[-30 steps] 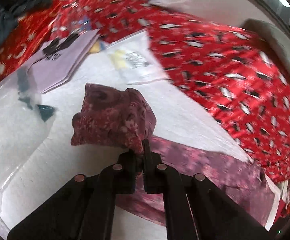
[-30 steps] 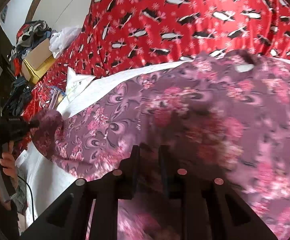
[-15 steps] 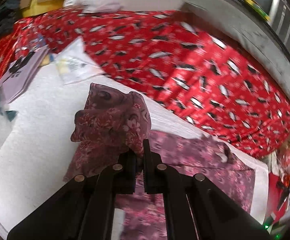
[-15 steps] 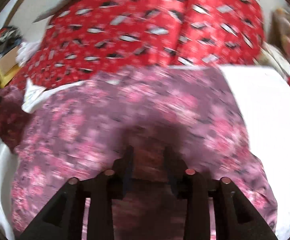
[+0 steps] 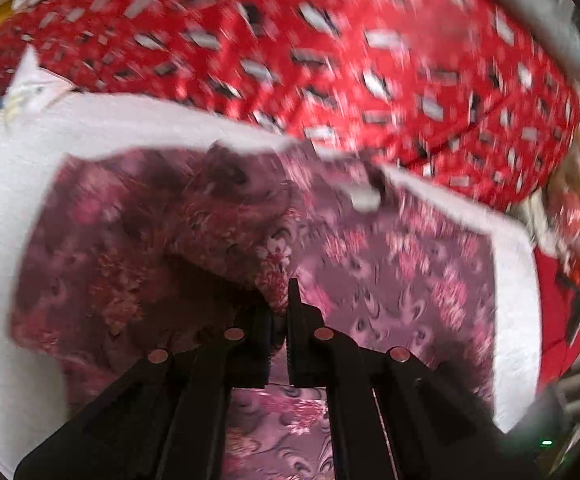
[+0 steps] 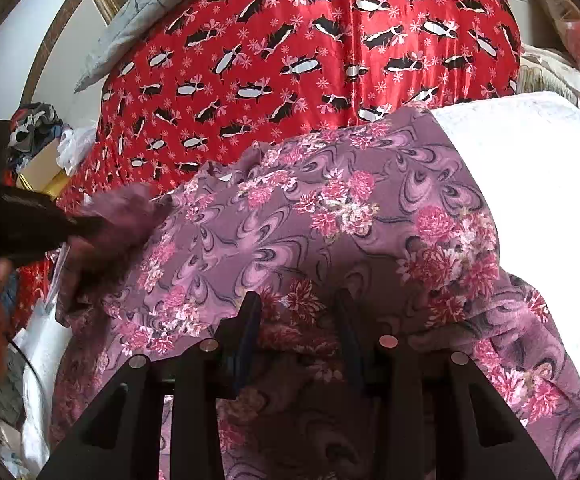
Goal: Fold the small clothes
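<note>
Folding the floral garment (image 6: 330, 216) on the white pad (image 6: 538, 184).
Your left gripper (image 5: 280, 316) pinches its lifted corner; your right gripper (image 6: 296, 312), jaws just opening, stands partly wide over it.

It looked like a lived-in home bedroom; a red penguin-print bedspread (image 6: 330, 60) covered a bed; a heap of clothes (image 6: 34, 128) and a cardboard box (image 6: 42, 164) sat aside.

Mauve garment (image 6: 310, 224) printed with pink flowers and dark swirls, mid-frame; red satin cover (image 6: 310, 60) above — black-and-white penguins, pink snowflakes; white textured sheet (image 6: 530, 168) at right; black hand-held gripper (image 6: 296, 308) below.
</note>
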Demonstrator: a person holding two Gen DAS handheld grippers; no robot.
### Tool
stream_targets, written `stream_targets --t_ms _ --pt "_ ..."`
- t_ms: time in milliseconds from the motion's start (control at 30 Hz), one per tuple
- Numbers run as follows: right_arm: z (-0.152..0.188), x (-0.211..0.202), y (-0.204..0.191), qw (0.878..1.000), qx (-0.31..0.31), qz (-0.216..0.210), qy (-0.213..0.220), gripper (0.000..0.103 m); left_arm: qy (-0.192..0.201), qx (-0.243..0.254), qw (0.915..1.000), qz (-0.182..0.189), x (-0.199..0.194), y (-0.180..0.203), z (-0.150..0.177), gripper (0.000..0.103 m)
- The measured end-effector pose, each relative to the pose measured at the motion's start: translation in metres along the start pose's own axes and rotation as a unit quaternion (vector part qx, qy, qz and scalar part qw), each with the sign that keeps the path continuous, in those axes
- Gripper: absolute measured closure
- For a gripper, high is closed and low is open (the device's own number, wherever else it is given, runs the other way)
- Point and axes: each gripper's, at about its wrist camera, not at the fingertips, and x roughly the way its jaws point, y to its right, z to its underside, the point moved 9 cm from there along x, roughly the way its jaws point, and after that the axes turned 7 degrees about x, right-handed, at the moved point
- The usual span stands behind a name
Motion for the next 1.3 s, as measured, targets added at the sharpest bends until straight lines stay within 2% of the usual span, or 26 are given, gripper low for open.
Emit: stream_targets --t_ms 100,133,200,233,300,333,367,433,467,500,600,667,800,900,933,967,1000,1067,1133,1233,1300 --pt "0.001 0.0 0.0 1.0 0.003 -0.003 0.001 0.063 -0.038 0.013 0.9992 -0.01 0.027 0.008 0.015 0.098" --pt "0.0 0.0 0.001 1.0 0.005 -0.005 0.001 0.063 -0.04 0.019 0.9989 -0.014 0.031 0.009 0.018 0.094" --pt "0.001 -0.001 0.001 1.0 0.008 -0.009 0.0 0.063 -0.031 0.036 0.9988 -0.013 0.026 0.011 0.019 0.092" --pt "0.001 -0.001 0.001 1.0 0.008 -0.008 0.0 0.063 -0.033 0.04 0.9986 -0.005 0.02 0.011 0.021 0.088" --pt "0.001 0.0 0.001 1.0 0.005 -0.003 -0.002 0.063 -0.03 0.023 0.9991 0.015 0.002 0.002 0.025 0.087" --pt "0.0 0.0 0.0 1.0 0.003 0.002 -0.005 0.063 -0.016 0.007 0.9995 0.028 -0.012 -0.007 0.027 0.083" --pt "-0.001 0.0 -0.001 1.0 0.0 0.01 -0.009 0.064 -0.001 -0.008 0.9995 0.032 -0.025 -0.019 0.029 0.073" --pt "-0.005 -0.001 -0.005 1.0 0.0 0.025 -0.018 0.062 0.017 -0.05 0.9986 0.001 -0.043 -0.054 0.037 0.054" --pt "-0.008 -0.002 -0.012 0.999 0.001 0.025 -0.021 0.061 0.019 -0.08 0.9964 -0.018 -0.048 -0.076 0.043 0.053" --pt "-0.012 -0.003 -0.024 1.0 -0.006 0.011 -0.019 0.061 0.018 -0.102 0.9944 -0.021 -0.049 -0.089 0.049 0.053" --pt "-0.014 0.003 -0.065 0.998 -0.056 -0.009 -0.021 0.054 0.0 -0.167 0.9859 0.008 -0.038 -0.12 0.065 0.053" --pt "-0.009 0.015 -0.104 0.994 -0.101 -0.025 -0.034 0.045 -0.012 -0.174 0.9845 0.016 -0.03 -0.124 0.069 0.054" --pt "-0.002 0.042 -0.148 0.99 -0.132 -0.03 -0.048 0.045 -0.013 -0.184 0.9825 0.03 -0.028 -0.128 0.073 0.054" --pt "0.003 0.066 -0.17 0.985 -0.163 -0.01 -0.055 0.043 -0.012 -0.179 0.9833 0.031 -0.03 -0.128 0.075 0.054" --pt "0.005 0.076 -0.172 0.983 -0.173 0.005 -0.06 0.045 -0.013 -0.18 0.983 0.033 -0.031 -0.128 0.078 0.054" --pt "0.004 0.084 -0.171 0.981 -0.18 0.027 -0.061 0.058 -0.015 -0.18 0.983 0.035 -0.032 -0.13 0.077 0.054" --pt "0.002 0.086 -0.167 0.983 -0.172 0.031 -0.062 0.096 -0.015 -0.177 0.9832 0.04 -0.031 -0.129 0.075 0.054" --pt "-0.008 0.079 -0.157 0.992 -0.103 -0.012 -0.066 0.098 -0.014 -0.167 0.9848 0.047 -0.03 -0.122 0.072 0.054" --pt "-0.023 0.059 -0.139 0.998 -0.039 -0.039 -0.037 0.098 -0.014 -0.153 0.9869 0.049 -0.031 -0.115 0.072 0.053" --pt "-0.038 0.03 -0.092 0.998 0.048 -0.044 -0.014 0.099 -0.021 -0.137 0.9895 0.041 -0.027 -0.106 0.075 0.053" --pt "-0.035 0.019 -0.049 0.995 0.093 -0.028 -0.02 0.098 -0.029 -0.134 0.9899 0.036 -0.022 -0.104 0.08 0.053"
